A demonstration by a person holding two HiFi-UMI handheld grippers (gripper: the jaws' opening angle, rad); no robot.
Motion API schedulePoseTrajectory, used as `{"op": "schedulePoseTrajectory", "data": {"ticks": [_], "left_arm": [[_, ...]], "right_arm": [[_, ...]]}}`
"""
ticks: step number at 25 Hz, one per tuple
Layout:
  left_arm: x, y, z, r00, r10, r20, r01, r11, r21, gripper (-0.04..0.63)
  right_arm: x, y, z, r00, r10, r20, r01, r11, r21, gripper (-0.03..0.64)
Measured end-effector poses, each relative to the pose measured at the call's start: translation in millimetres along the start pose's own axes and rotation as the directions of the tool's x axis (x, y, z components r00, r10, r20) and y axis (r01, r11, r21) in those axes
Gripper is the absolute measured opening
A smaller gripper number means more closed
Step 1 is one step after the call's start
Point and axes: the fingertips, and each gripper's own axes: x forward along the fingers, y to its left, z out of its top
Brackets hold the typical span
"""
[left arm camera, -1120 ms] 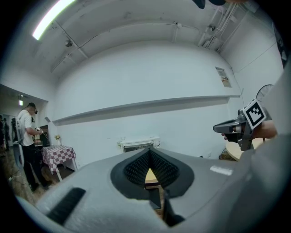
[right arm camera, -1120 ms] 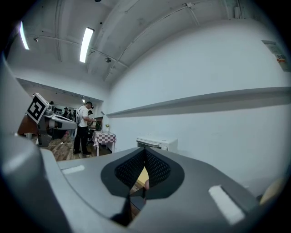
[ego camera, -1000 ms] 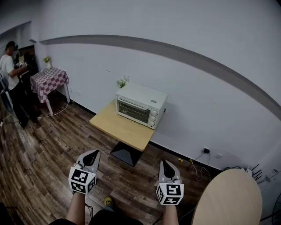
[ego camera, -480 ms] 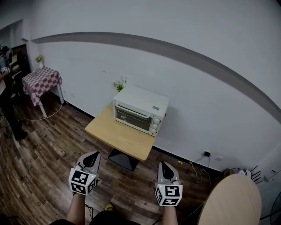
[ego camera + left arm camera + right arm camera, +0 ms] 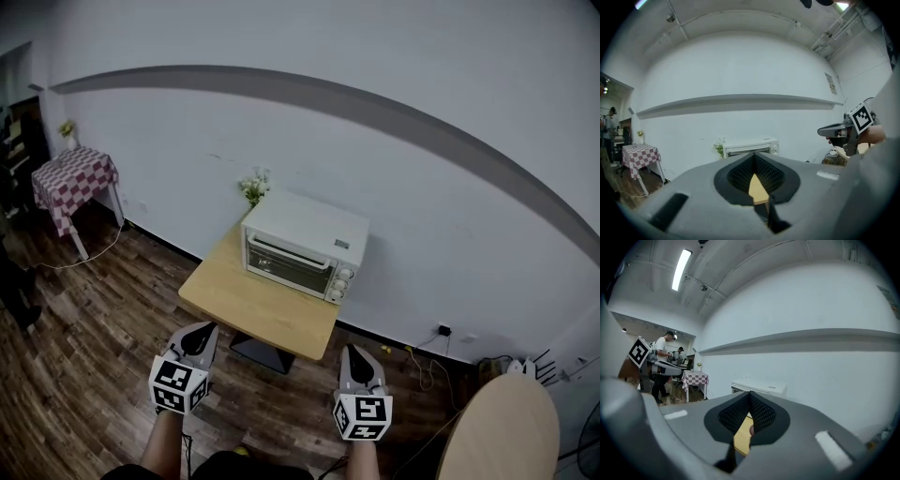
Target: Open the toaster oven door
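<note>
White toaster oven [image 5: 305,246], door shut, its print unreadable; left gripper [image 5: 196,330] and right gripper [image 5: 357,353] fingers closed, empty.

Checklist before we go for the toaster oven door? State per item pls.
1. Door state: toaster oven door shut, facing us: ok.
2. Payload: left gripper empty: ok; jaws together, must open for a grasp.
3. Payload: right gripper empty: ok; jaws together too.
4. Reach: not ok; both grippers hang over the floor, short of the table.
5. Approach: table top in front of the door is bare: ok.
6. Where to grip the door: cannot tell, too small from here.
</note>
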Motion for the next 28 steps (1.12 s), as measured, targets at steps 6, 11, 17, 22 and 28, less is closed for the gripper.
{"op": "schedulePoseTrajectory", "data": {"ticks": [6, 11, 17, 22, 28], "left_arm": [[23, 11, -13, 0.999, -0.038, -0.029, 0.038, 0.999, -0.002, 0.000], [45, 26, -17, 0.998, -0.049, -0.036, 0.049, 0.999, -0.015, 0.000], [90, 46, -12, 0.998, -0.056, -0.039, 0.055, 0.998, -0.009, 0.000], [139, 68, -9, 0.997, -0.053, -0.055, 0.054, 0.999, 0.008, 0.001], [200, 88, -12, 0.994, -0.046, -0.101, 0.048, 0.999, 0.016, 0.002]], "right_arm": [[22, 1, -15, 0.999, -0.014, -0.040, 0.014, 1.000, 0.000, 0.009], [49, 1, -16, 0.999, -0.009, -0.050, 0.008, 1.000, -0.012, 0.010], [96, -14, -16, 0.999, -0.007, -0.052, 0.006, 1.000, -0.013, 0.010], [153, -30, -18, 0.998, 0.007, -0.063, -0.008, 1.000, -0.016, 0.011], [222, -46, -29, 0.993, 0.066, -0.094, -0.067, 0.998, -0.015, 0.010]]}}
